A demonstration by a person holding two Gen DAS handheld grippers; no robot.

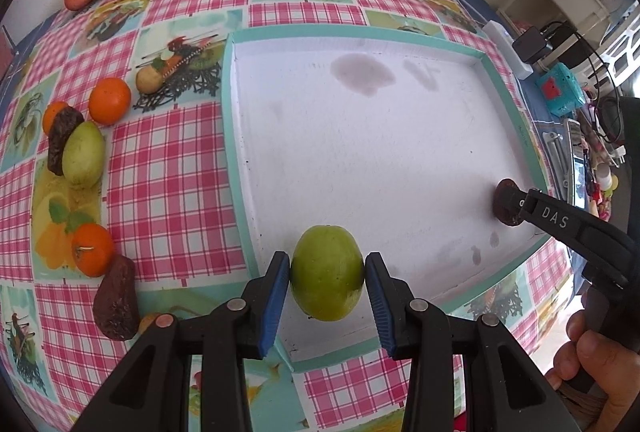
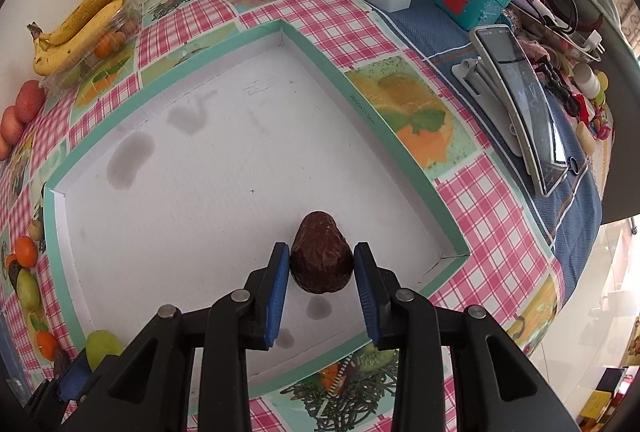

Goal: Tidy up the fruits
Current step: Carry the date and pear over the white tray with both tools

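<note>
Tray (image 1: 420,49) interior mostly bare. Left gripper (image 1: 327,274) fingers clamp green fruit (image 1: 327,272) over near rim; right gripper (image 2: 321,266) fingers clamp brown avocado (image 2: 321,258) near right wall.

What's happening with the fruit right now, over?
Left gripper shut on green fruit, over tray. Right gripper shut on brown avocado, over tray corner. Tray floor bare, nothing blocking.

Left gripper (image 1: 327,274): black plastic linkage arms, round silver pivot pins, ribbed blue pads (image 1: 275,298) on both fingers. Right gripper (image 2: 322,270): same build; its black arm carries white lettering "DAS". Bare hand (image 1: 588,356) grips the right handle, no sleeve visible.
</note>
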